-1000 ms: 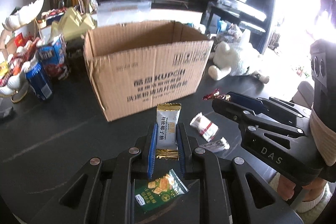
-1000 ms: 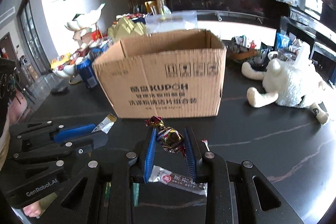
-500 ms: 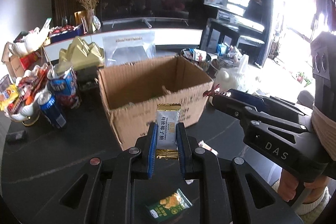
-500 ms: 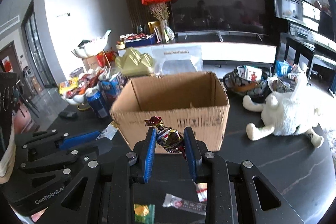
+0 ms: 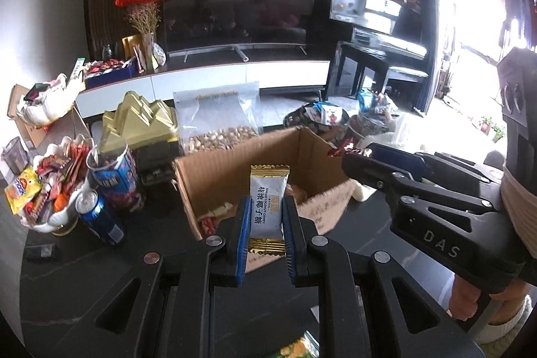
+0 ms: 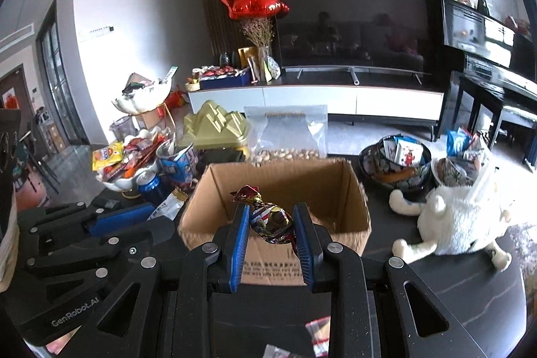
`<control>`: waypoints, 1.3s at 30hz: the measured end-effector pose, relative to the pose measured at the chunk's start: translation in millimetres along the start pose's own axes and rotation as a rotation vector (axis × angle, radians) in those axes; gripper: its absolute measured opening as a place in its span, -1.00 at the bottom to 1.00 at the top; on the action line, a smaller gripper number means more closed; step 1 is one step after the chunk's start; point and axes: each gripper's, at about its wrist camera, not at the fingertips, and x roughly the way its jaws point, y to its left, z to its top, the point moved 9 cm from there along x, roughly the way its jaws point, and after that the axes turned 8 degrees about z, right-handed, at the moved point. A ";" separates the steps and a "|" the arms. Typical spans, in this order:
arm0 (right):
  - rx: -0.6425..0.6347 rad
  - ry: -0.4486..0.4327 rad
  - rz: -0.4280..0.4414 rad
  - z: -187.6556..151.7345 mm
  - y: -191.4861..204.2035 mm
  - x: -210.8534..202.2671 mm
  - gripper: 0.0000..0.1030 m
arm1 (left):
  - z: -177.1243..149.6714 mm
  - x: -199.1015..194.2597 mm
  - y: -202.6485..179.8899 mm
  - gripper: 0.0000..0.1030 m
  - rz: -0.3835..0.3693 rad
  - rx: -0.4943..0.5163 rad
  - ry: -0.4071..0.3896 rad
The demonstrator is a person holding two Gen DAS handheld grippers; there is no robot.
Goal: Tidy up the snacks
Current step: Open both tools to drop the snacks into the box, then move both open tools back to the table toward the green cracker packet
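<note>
My left gripper (image 5: 265, 210) is shut on a white and gold coconut candy packet (image 5: 268, 203), held upright above the near edge of the open cardboard box (image 5: 214, 170). My right gripper (image 6: 272, 217) is shut on a dark foil-wrapped candy (image 6: 268, 217), held over the box's (image 6: 349, 190) near wall. Each gripper shows in the other's view: the right one (image 5: 352, 156) at right with the candy's red twist (image 5: 345, 151), the left one (image 6: 147, 210) at left with its packet (image 6: 169, 205). Some snacks lie inside the box (image 5: 214, 217).
A dish of snacks (image 6: 124, 163), blue cans (image 5: 100, 217), a gold box (image 6: 214, 126) and a bag of nuts (image 6: 288, 136) stand behind and left of the box. Bowls of snacks (image 6: 396, 163) and a white plush toy (image 6: 456, 220) are at right. Loose packets (image 5: 295, 351) lie on the dark table below.
Both grippers have risen with their candies and moved toward the box, from table level to above its rim. The inside of the box now shows.
</note>
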 end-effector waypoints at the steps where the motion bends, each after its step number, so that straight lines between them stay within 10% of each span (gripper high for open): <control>1: -0.004 0.001 -0.002 3.4 -1.0 2.6 -0.45 | 2.6 2.8 1.4 -0.63 0.002 0.000 0.001; 18: -0.002 0.061 -0.017 18.5 -23.5 63.1 -0.45 | 21.4 69.1 17.2 -0.62 0.010 -0.006 0.060; 21: -0.001 0.070 -0.015 16.1 -25.4 70.2 -0.31 | 20.8 75.5 20.5 -0.32 0.028 -0.004 0.067; 23: 0.007 0.076 -0.031 13.2 -28.1 71.6 -0.02 | 19.2 74.2 23.1 -0.23 0.041 -0.009 0.053; 39: -0.016 0.034 -0.032 -14.3 -18.1 15.6 -0.02 | -3.4 7.9 -2.0 -0.05 0.023 0.013 -0.040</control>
